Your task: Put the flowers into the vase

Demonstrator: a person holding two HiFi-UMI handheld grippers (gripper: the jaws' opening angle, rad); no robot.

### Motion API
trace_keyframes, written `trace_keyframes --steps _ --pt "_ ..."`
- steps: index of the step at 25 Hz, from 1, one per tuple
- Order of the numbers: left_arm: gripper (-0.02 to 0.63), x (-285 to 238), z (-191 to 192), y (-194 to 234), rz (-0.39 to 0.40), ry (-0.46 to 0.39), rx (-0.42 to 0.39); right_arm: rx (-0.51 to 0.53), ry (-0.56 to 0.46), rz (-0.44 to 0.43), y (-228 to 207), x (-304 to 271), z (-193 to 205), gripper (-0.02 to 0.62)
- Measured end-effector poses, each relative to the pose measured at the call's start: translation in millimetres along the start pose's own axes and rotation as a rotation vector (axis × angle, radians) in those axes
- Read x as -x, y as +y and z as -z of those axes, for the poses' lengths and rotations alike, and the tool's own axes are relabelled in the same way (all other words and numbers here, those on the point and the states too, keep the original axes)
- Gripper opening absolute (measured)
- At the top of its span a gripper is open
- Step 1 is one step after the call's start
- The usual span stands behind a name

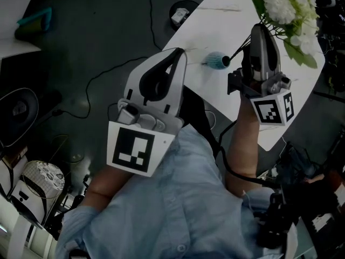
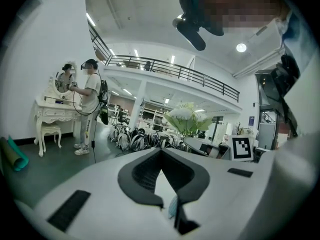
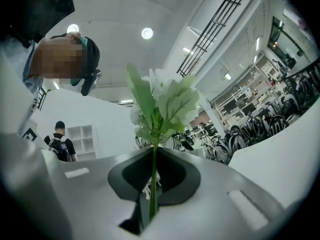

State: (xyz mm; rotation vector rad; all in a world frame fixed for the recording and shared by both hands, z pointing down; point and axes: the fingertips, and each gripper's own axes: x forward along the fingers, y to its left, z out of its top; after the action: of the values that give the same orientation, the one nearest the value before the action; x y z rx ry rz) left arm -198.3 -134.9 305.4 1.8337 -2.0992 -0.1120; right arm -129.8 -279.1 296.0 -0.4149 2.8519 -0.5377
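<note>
White table (image 1: 215, 28) filled the top right. Left gripper (image 1: 180, 53) hovered by its near edge, jaws together, nothing in them. Right gripper (image 1: 259, 30) was clamped on the stem of the flowers (image 1: 283, 4), blooms over the far right corner. Little teal vase (image 1: 218, 61) sat near that edge, between the grippers

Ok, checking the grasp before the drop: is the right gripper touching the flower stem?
Touching: in the right gripper view, the right gripper has its jaws closed on the flower stem.
</note>
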Motion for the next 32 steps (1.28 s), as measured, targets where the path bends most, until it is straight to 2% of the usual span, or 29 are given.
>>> trace_keyframes --steps 7,17,27,32 --pt "0.005 -4.4 -7.5 -3.3 0.010 0.027 -0.001 0.004 0.007 0.000 0.2 -0.2 1.9 0.009" --pt "0.005 -5.8 25.9 -9.2 0.043 0.058 -0.008 0.008 0.027 0.014 -6.2 27.8 45.0 0.011" --pt "0.005 -3.2 22.9 -18.4 0.088 0.042 -0.011 0.084 0.122 0.048 -0.5 39.6 67.9 0.029" --pt "0.005 0.5 18.2 -26.5 0.116 0.031 -0.021 0.104 0.167 0.083 -0.6 48.8 75.2 0.067"
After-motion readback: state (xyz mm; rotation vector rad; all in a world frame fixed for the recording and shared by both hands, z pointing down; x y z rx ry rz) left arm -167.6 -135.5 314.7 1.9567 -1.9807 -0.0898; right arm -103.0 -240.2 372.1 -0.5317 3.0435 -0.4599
